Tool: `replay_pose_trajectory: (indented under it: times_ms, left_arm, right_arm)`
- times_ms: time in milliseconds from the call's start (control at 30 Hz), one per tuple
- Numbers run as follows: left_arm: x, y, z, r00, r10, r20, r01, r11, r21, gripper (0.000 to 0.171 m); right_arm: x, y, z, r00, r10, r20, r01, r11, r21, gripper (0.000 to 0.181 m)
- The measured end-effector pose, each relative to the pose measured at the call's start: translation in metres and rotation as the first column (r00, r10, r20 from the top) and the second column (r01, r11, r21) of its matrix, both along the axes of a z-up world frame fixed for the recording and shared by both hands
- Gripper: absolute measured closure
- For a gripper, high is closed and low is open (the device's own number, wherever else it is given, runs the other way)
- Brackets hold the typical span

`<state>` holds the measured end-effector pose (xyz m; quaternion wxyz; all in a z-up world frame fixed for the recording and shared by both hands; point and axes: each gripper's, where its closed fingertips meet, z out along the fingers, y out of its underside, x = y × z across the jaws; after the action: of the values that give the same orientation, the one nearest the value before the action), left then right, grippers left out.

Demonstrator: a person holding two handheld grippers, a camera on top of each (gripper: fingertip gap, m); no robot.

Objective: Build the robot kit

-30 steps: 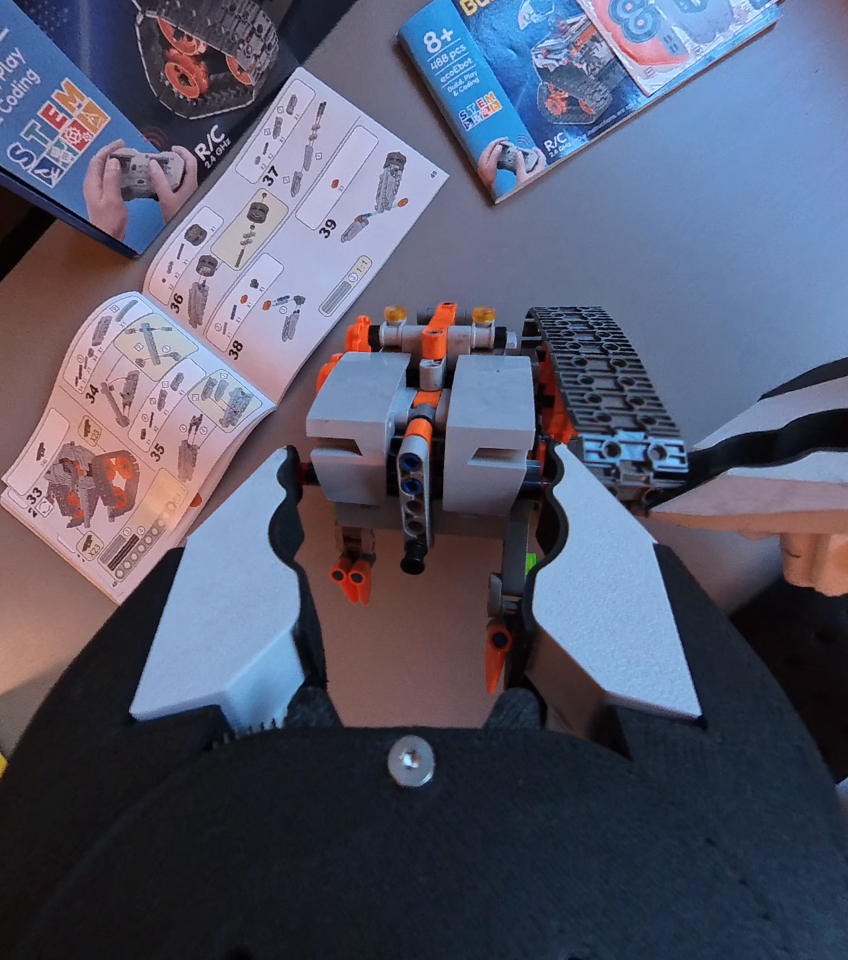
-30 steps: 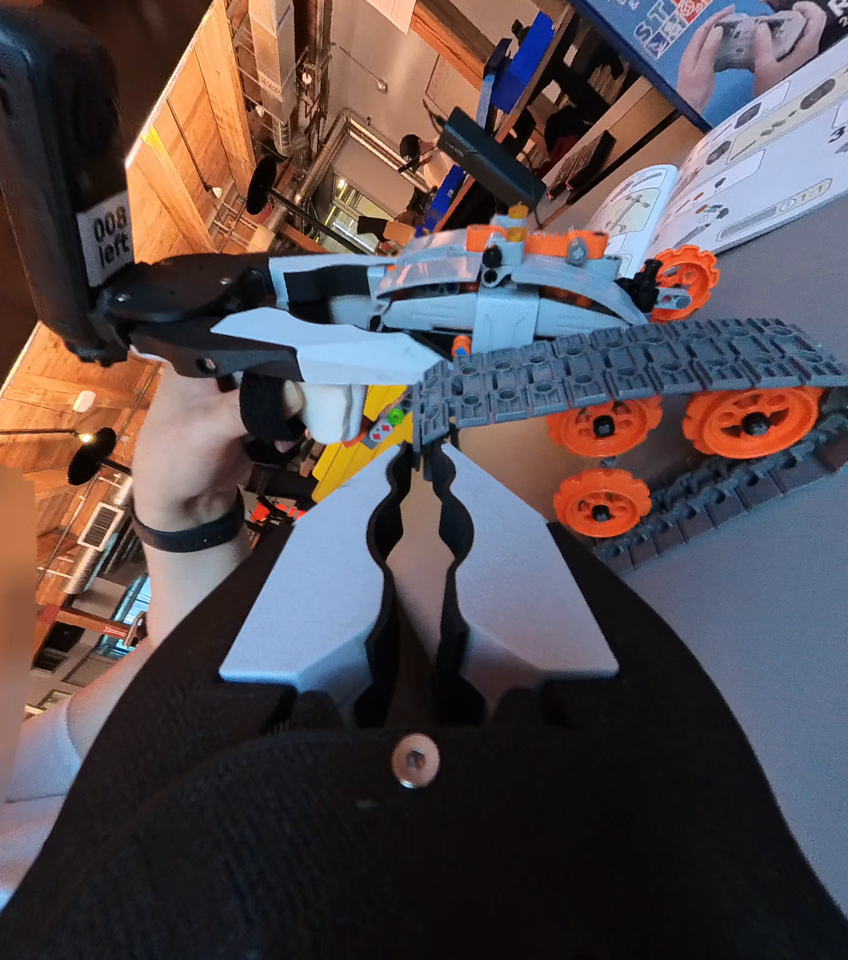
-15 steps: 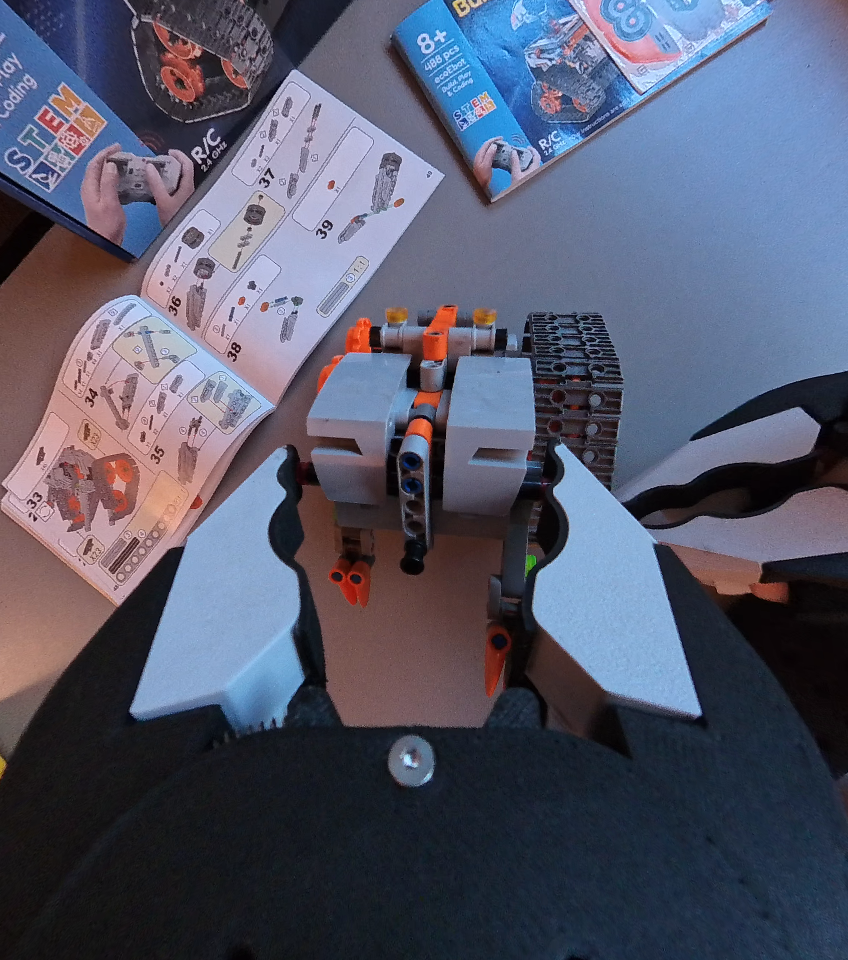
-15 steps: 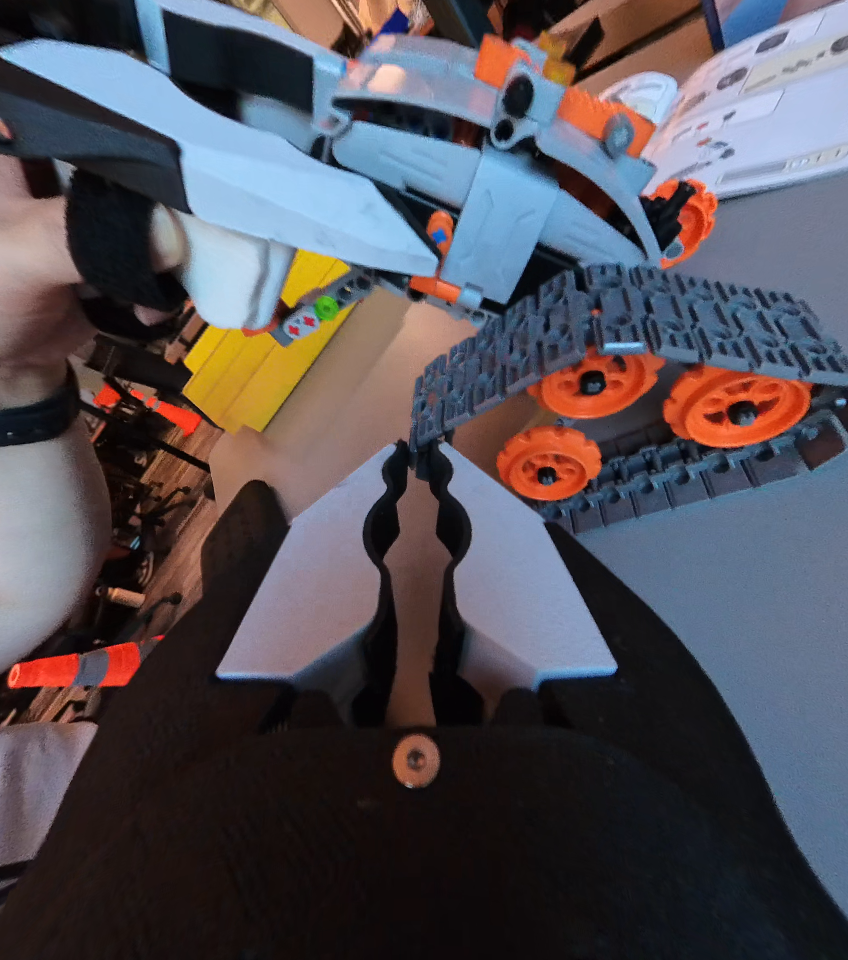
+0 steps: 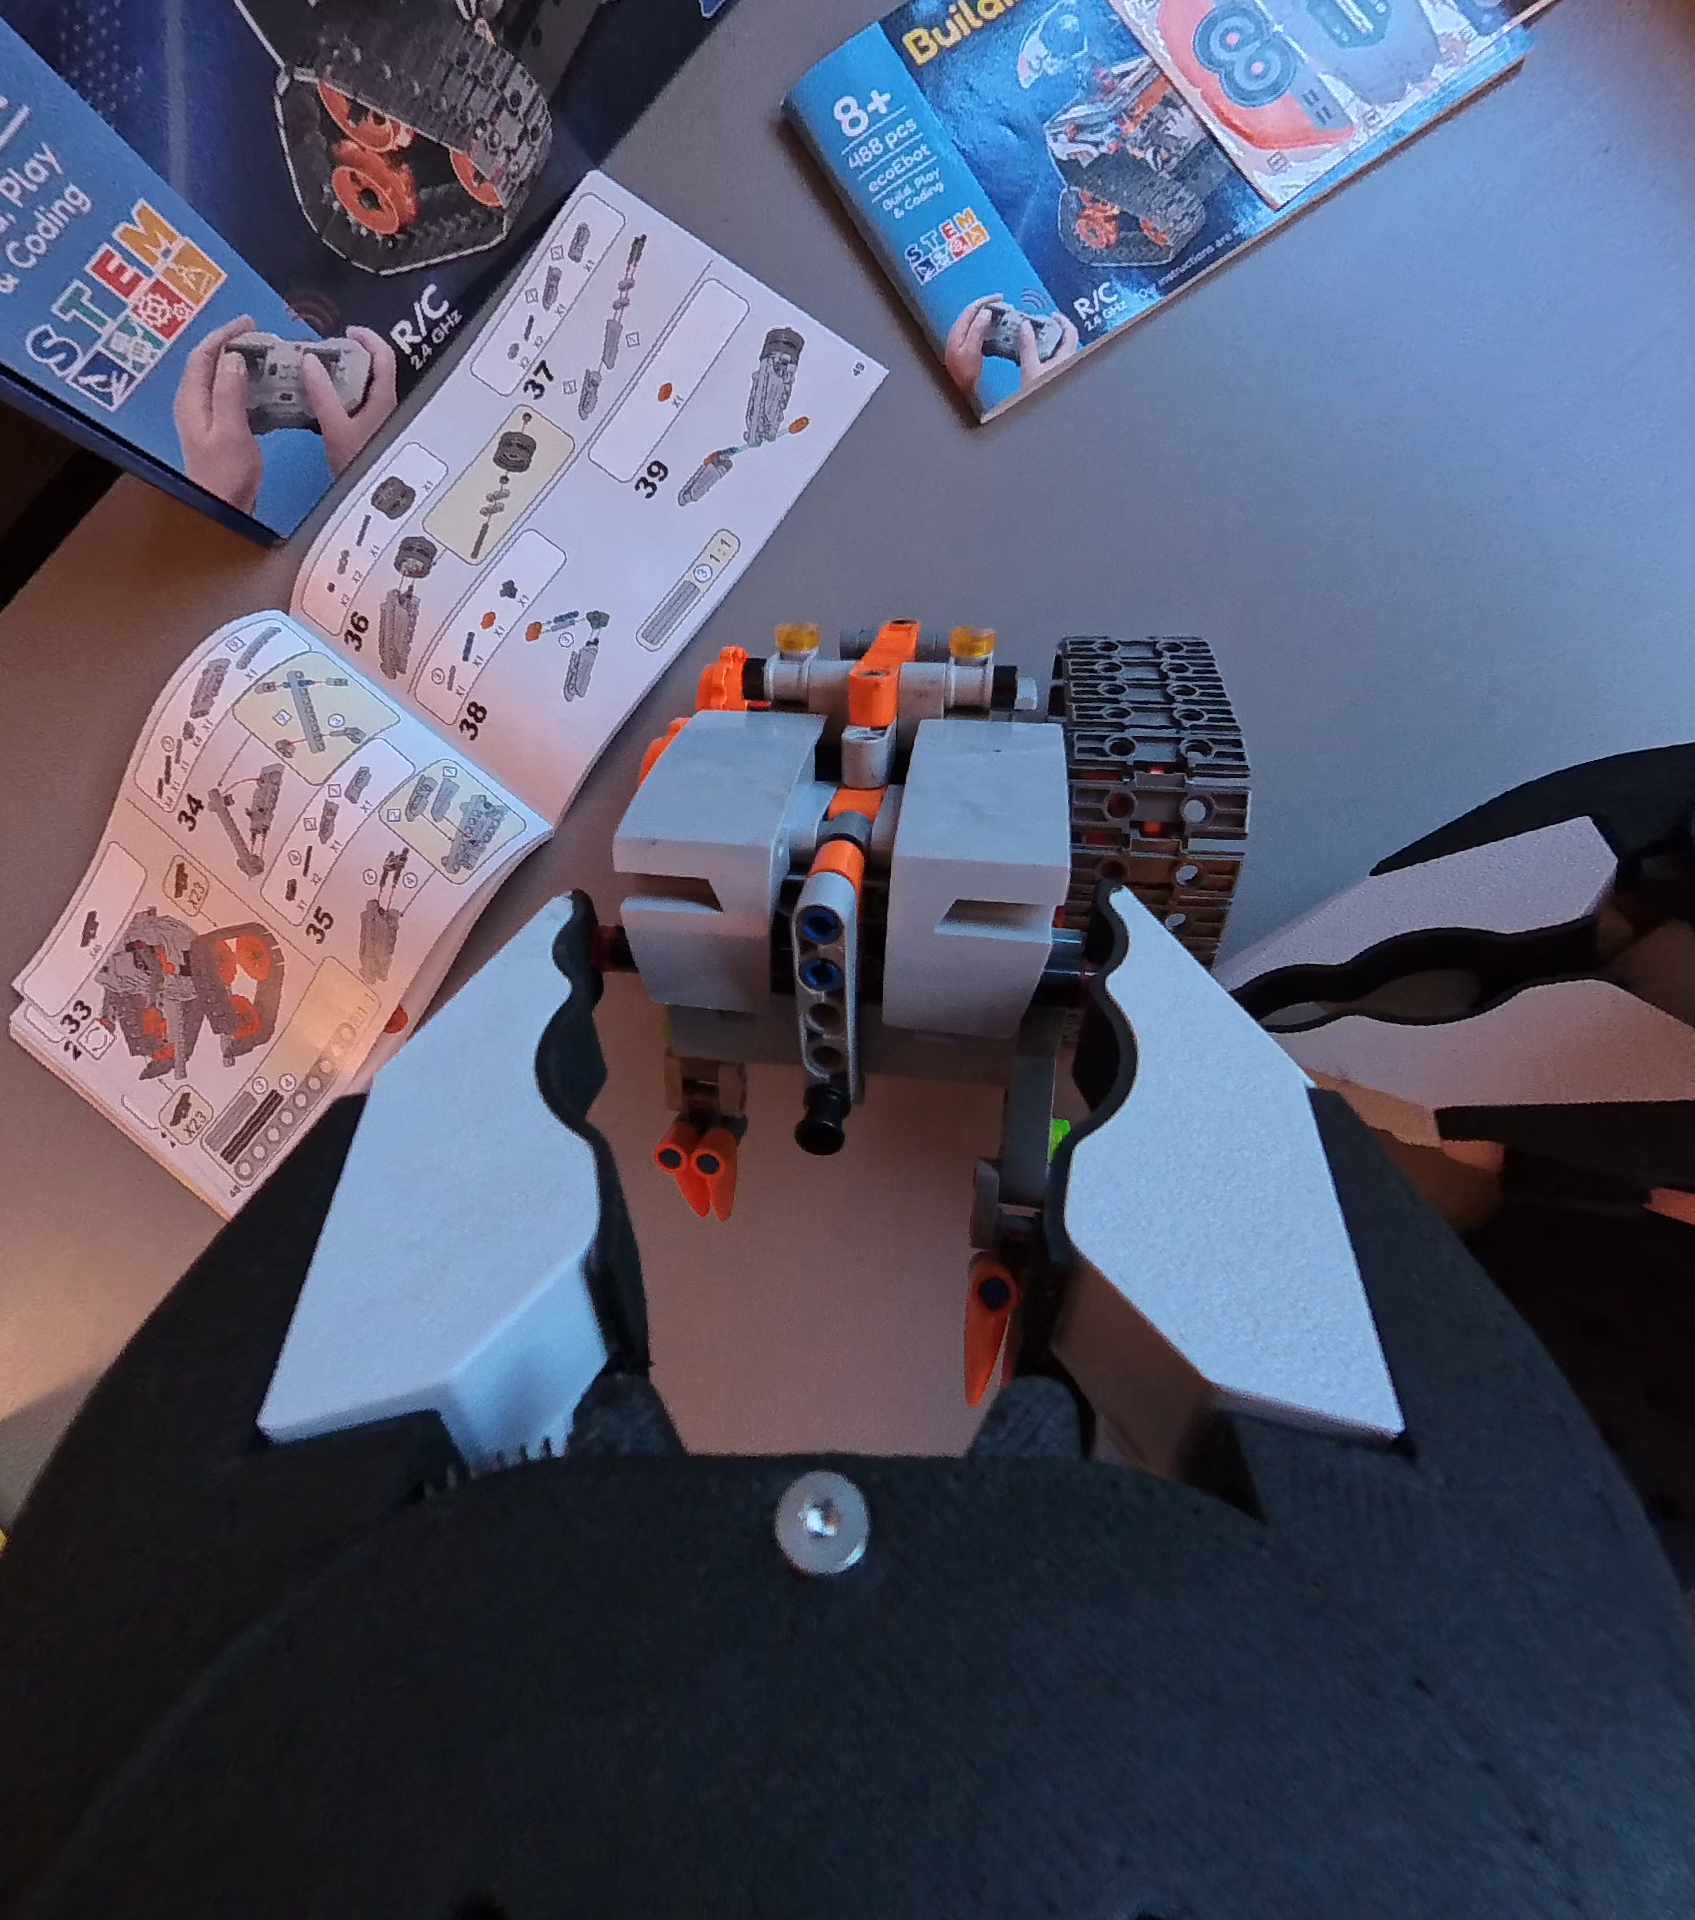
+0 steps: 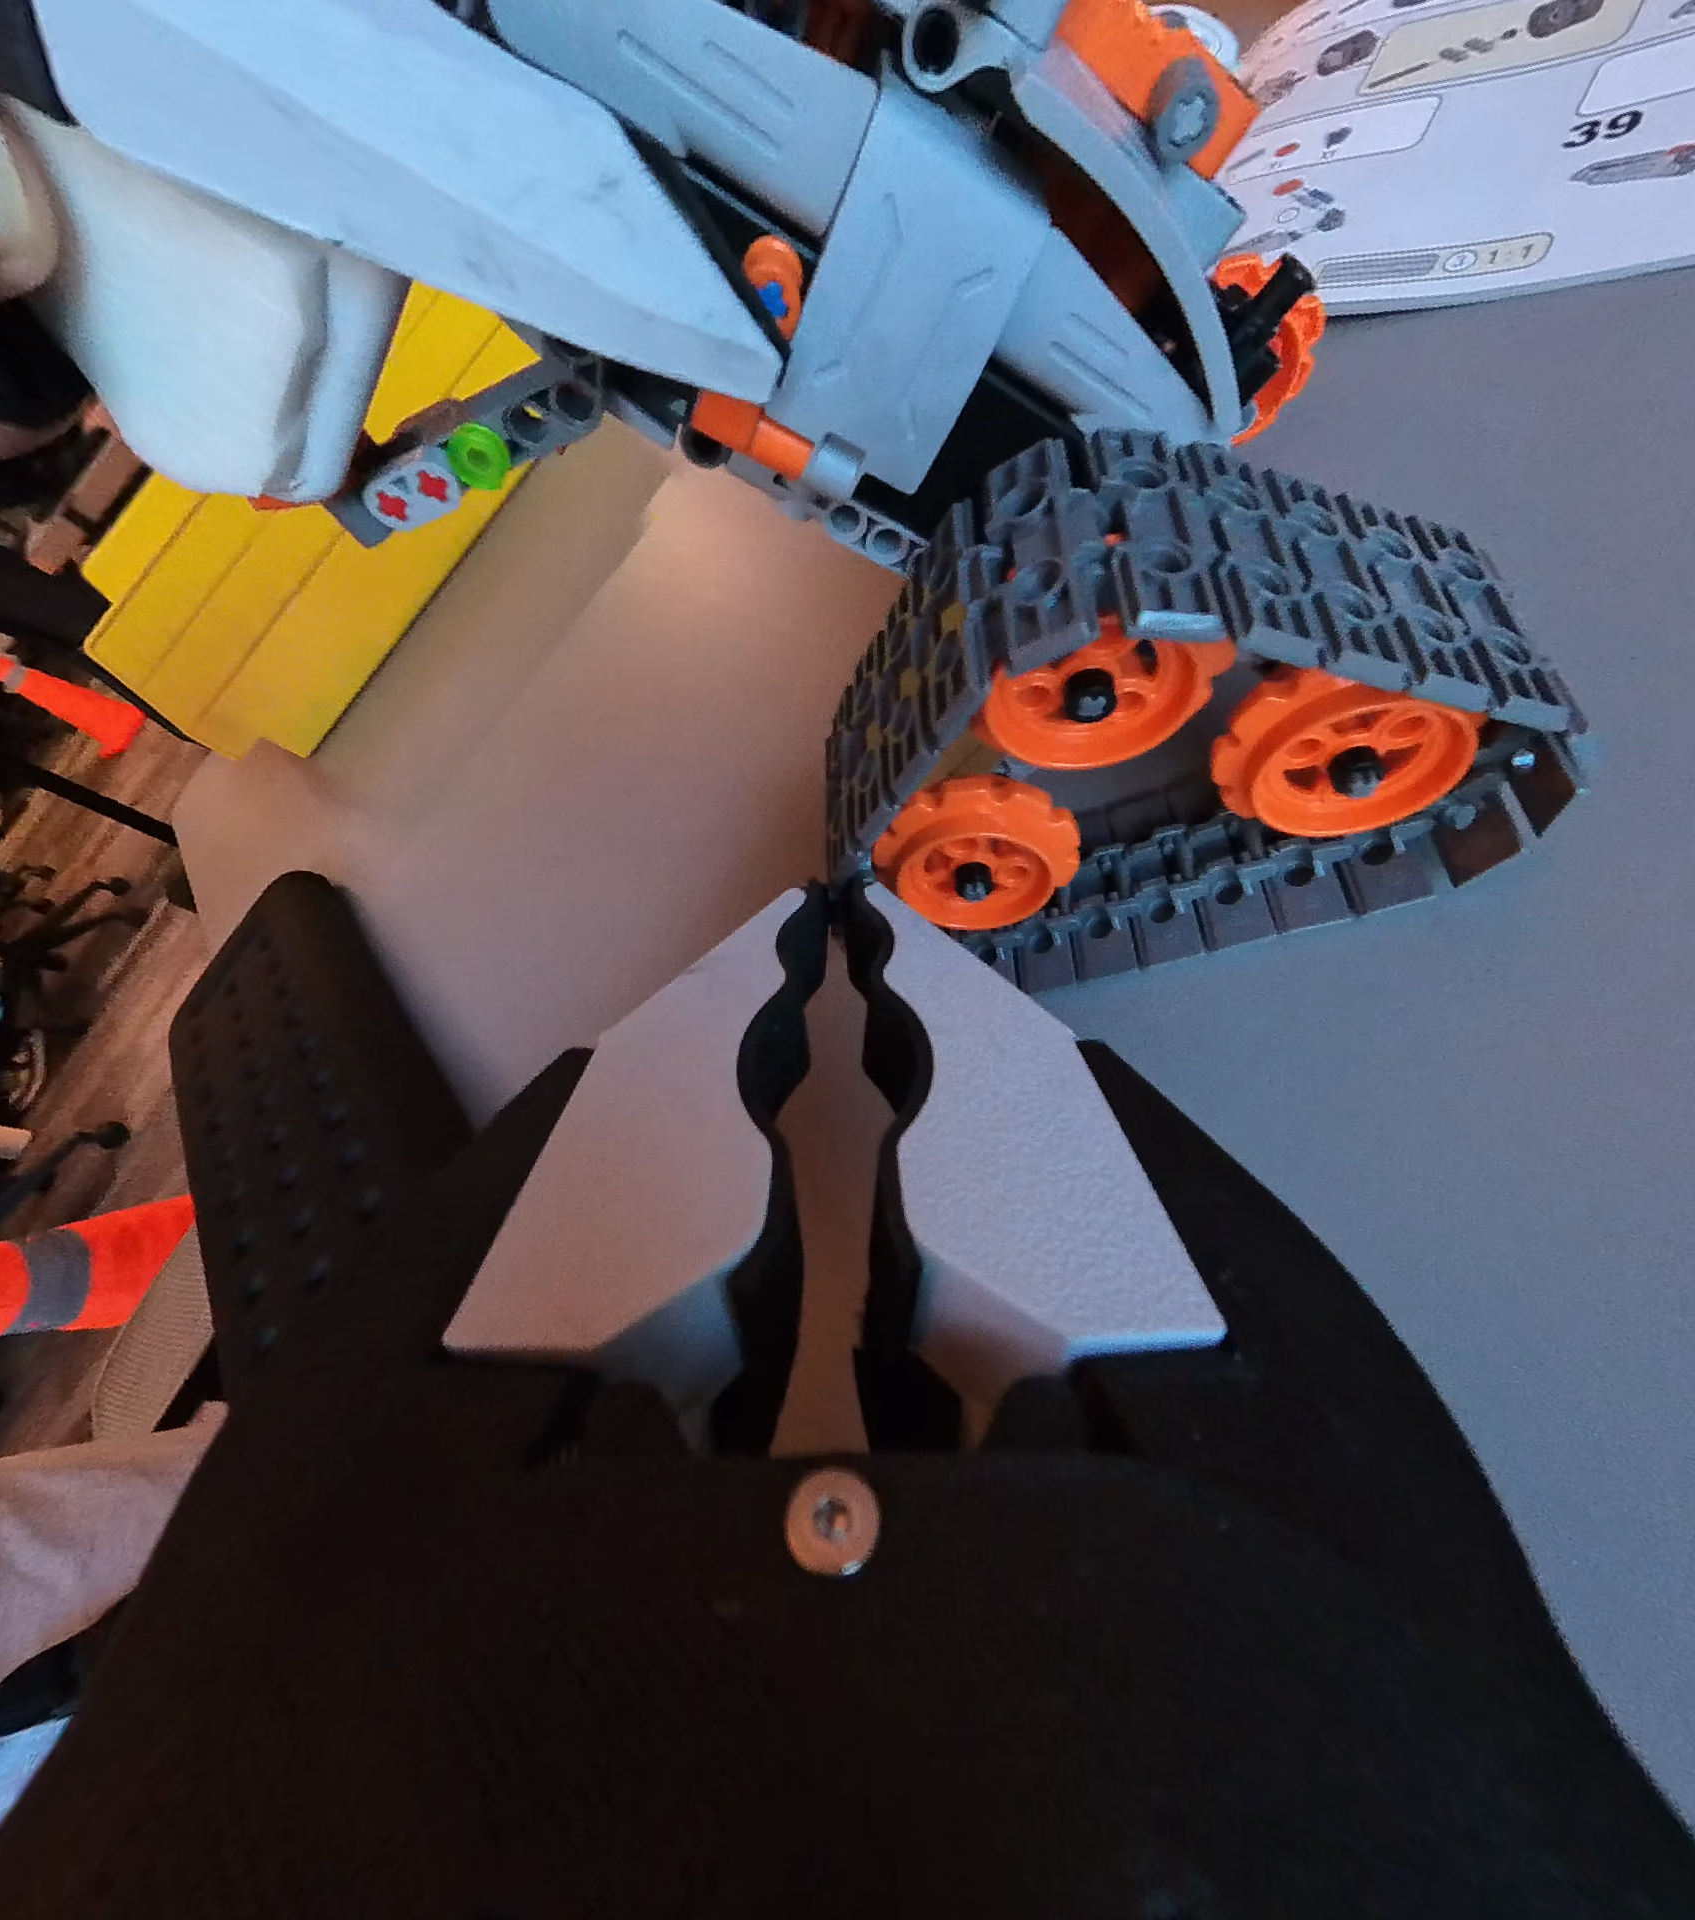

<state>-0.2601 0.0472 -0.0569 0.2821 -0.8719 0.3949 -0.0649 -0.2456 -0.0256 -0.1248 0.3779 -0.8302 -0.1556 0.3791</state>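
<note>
My left claw [image 5: 843, 925] sits mid-frame in the left wrist view, clamped across the rear of the tracked toy vehicle [image 5: 968, 831], one finger on each flank; the model rests on the grey table [image 5: 1445, 540], nose toward the top of the frame; an open instruction booklet [image 5: 510, 520] lies to its upper left, a blue box [image 5: 95, 208] in the corner beyond, a closed booklet [image 5: 1082, 187] at upper right. My right claw [image 6: 838, 899] is pinched together, tips right at the end of the grey track [image 6: 1238, 582] beside the orange wheels [image 6: 1342, 748]; whether a link is caught between them I cannot tell.
</note>
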Motion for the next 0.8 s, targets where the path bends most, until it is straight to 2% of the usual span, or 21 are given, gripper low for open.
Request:
replay_pose_trajectory:
  times_ms: [133, 433, 633, 733, 800]
  left_arm:
    - [0.001, -0.001, -0.005, 1.0, -0.004, 0.002, 0.004, 1.0, -0.014, 0.077]
    - [-0.006, -0.002, -0.004, 0.999, -0.009, 0.046, 0.008, 1.0, 0.019, 0.071]
    - [-0.019, -0.01, 0.018, 0.975, -0.019, 0.222, 0.002, 0.997, 0.076, 0.069]
    - [-0.032, -0.021, 0.039, 0.925, -0.031, 0.378, -0.014, 0.993, 0.116, 0.071]
    - [-0.05, -0.029, 0.041, 0.891, -0.027, 0.453, -0.031, 0.992, 0.121, 0.078]
  right_arm:
    - [0.002, 0.001, -0.001, 1.0, -0.007, -0.023, 0.007, 1.0, -0.015, 0.18]
    - [0.001, 0.001, -0.003, 0.999, 0.004, 0.045, -0.005, 1.0, 0.015, 0.179]
    - [0.002, -0.002, -0.008, 0.98, 0.059, 0.192, -0.079, 0.992, 0.101, 0.177]
    - [0.003, -0.001, -0.015, 0.968, 0.05, 0.247, -0.083, 0.989, 0.121, 0.173]
    - [0.003, -0.002, -0.018, 0.959, 0.057, 0.279, -0.095, 0.987, 0.127, 0.172]
